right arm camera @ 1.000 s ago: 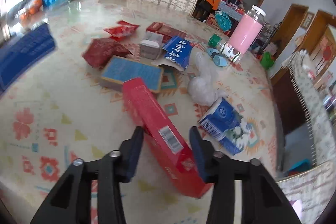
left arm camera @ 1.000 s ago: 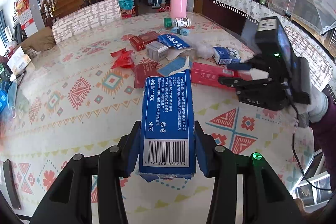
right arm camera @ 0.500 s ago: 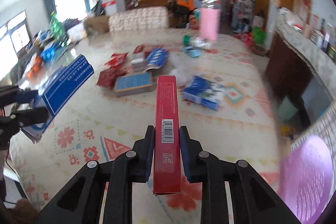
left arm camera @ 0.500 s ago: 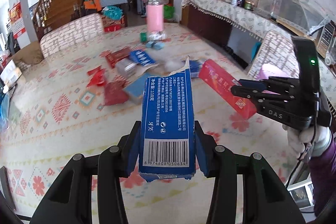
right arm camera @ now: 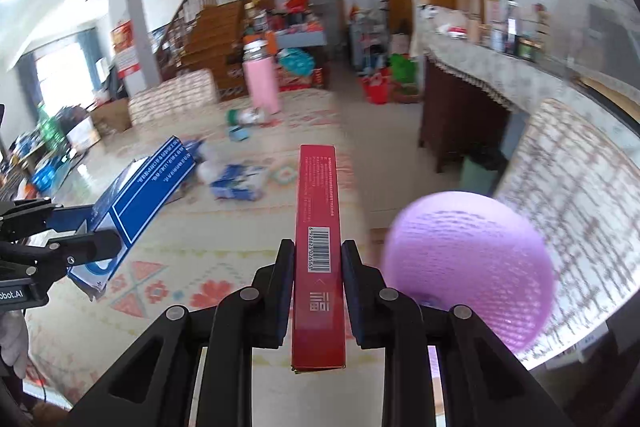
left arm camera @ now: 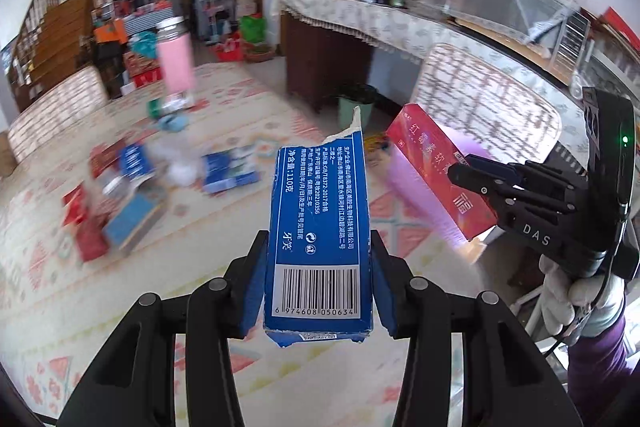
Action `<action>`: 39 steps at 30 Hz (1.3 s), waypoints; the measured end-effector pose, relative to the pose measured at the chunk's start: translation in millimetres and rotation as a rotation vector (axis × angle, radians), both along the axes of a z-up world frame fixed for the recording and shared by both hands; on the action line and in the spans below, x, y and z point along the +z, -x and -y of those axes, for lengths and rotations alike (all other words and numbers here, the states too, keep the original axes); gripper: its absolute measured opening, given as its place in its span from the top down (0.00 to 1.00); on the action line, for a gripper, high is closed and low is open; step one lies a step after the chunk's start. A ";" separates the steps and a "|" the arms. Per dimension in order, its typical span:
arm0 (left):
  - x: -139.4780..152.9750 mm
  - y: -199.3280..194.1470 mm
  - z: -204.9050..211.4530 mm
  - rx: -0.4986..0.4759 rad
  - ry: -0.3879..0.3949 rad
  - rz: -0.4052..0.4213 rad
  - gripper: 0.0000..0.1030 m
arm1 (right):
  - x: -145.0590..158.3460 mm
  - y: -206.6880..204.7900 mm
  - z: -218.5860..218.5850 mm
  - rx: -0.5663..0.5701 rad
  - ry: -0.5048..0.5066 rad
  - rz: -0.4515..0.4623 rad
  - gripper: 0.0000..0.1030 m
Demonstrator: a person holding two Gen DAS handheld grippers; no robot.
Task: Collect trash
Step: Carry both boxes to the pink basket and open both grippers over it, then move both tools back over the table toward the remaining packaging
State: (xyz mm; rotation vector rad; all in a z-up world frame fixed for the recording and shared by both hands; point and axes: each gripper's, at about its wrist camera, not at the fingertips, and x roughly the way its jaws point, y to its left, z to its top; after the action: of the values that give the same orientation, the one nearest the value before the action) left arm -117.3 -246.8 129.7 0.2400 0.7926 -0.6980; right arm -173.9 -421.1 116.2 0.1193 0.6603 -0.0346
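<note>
Two boxes leave the littered bench
Left claw clamps a blue carton; right claw grips a red box, apparently bound for the purple bin at three o'clock.

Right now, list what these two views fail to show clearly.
- Left wrist view: the litter left on the table is motion-blurred; only red and blue packets can be told.
- Left wrist view: the blue box, clamped in the left gripper, hides the table behind it.
- Right wrist view: the purple bin is blurred; its opening and contents cannot be seen.
- Right wrist view: the red box in the right gripper shows only its narrow side.
</note>
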 end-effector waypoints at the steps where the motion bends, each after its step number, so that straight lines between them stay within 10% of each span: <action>1: 0.1 0.0 8.7 -0.010 0.000 0.000 0.56 | 0.2 6.2 12.4 -0.027 -0.003 0.005 0.76; 21: -31.5 -42.0 173.9 -0.174 0.035 -0.145 0.56 | -22.9 22.9 147.1 -0.274 -0.069 -0.028 0.76; 27: -33.9 -53.1 184.8 -0.180 0.089 -0.152 0.27 | -38.7 9.4 162.5 -0.293 -0.104 -0.051 0.75; 39: -28.1 -57.8 150.2 -0.018 0.018 -0.044 0.25 | -40.9 -4.5 150.8 -0.277 -0.128 -0.046 0.57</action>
State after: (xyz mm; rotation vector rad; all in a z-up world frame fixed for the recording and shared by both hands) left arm -59.5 -397.1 101.6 0.2164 0.8266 -0.7286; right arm -169.4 -571.9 75.3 0.3342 0.6882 -0.2627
